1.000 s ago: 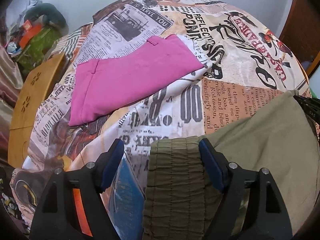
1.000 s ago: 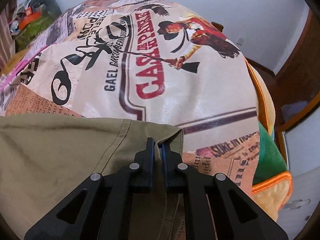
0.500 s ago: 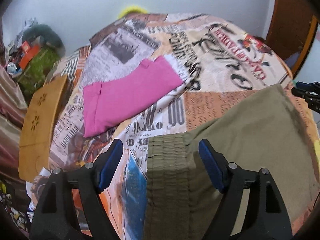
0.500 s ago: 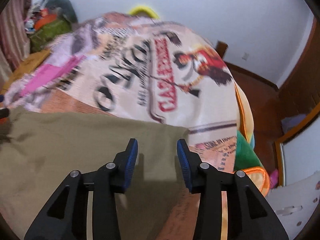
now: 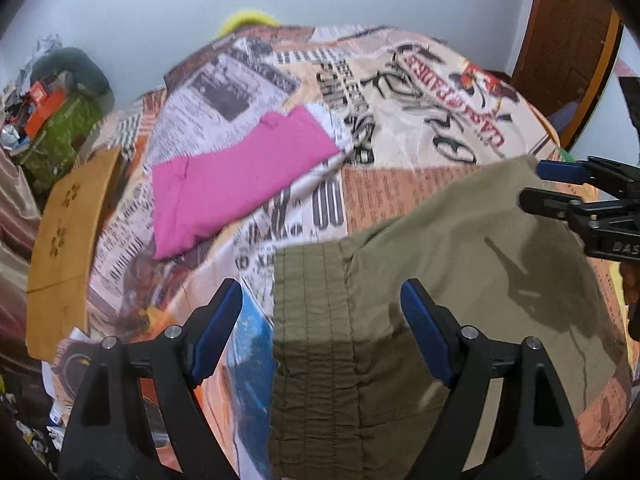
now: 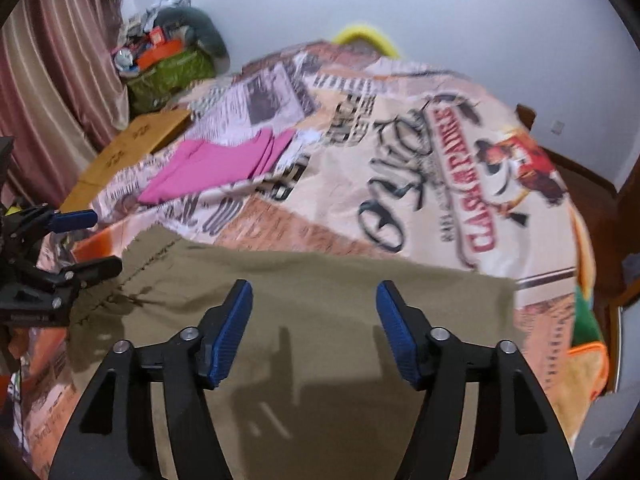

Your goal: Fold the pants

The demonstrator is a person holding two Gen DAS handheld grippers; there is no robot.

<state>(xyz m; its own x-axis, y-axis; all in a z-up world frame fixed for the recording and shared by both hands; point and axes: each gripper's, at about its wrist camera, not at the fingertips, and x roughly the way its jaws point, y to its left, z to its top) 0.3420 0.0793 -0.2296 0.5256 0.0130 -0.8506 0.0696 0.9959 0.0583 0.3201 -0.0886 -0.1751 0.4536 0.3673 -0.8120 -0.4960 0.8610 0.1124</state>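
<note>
The olive pants (image 5: 460, 248) lie flat across the near part of the bed, on the newspaper-print bedspread (image 5: 420, 92), with the elastic gathered waistband (image 5: 316, 320) at my left side and the legs running off toward my right.

My left gripper (image 5: 322, 320) hovers over the waistband with its blue pads spread wide. The waistband shows between them in the left wrist view, but neither pad presses on the cloth, so I hold nothing there. In the right wrist view, this same gripper (image 6: 86, 240) shows at the left edge, its fingers apart just beside the waistband corner.

My right gripper (image 6: 314, 330) has just been opening, and its jaws now stand well apart above the leg end of the pants. Only the flat cloth lies below them, and their shadows fall on it. From the left wrist view, the right gripper (image 5: 536, 184) sits at the far right edge of the pants, its fingers parted and clear of the fabric.

Farther up the bed, well apart from the olive pair, lies a folded pink garment (image 5: 236, 176). A tan wooden board (image 5: 64, 248) stands beside the bed on the left, near a striped curtain (image 6: 52, 80).
</note>
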